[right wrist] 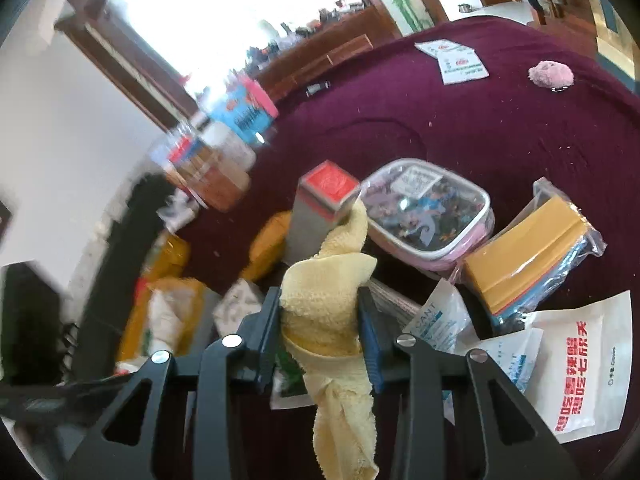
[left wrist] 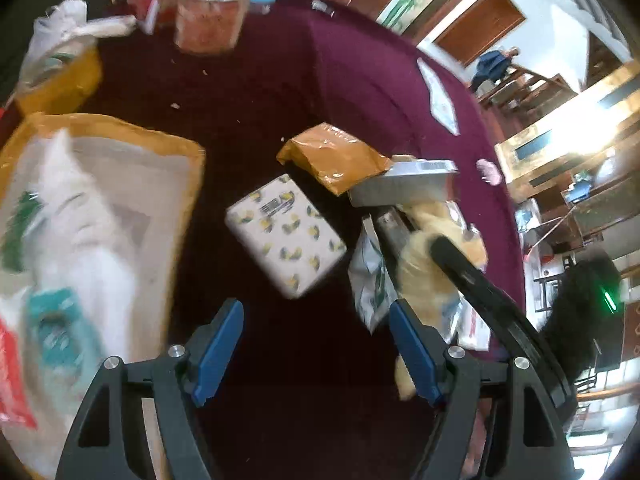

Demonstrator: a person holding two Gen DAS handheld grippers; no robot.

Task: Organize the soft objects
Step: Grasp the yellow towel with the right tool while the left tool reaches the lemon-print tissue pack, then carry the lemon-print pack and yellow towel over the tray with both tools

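Observation:
A yellow towel (right wrist: 320,320) is bunched between the blue pads of my right gripper (right wrist: 320,300), which is shut on it; one end hangs down and the other rests against a grey box with a red top (right wrist: 320,204). The left wrist view shows the same towel (left wrist: 424,264) beside the right gripper's black finger (left wrist: 472,280). My left gripper (left wrist: 316,312) is open over the maroon tablecloth (left wrist: 280,80) with nothing between its pads. A pink plush ball (right wrist: 551,74) lies far right. Blurred white soft items (left wrist: 80,216) lie in a yellow-rimmed container at the left.
A lemon-patterned box (left wrist: 286,234) and an orange packet (left wrist: 336,158) lie ahead of the left gripper. A clear pink-trimmed pouch (right wrist: 428,216), a bagged yellow pack (right wrist: 528,256), white packets (right wrist: 588,368) and jars (right wrist: 208,168) crowd the table.

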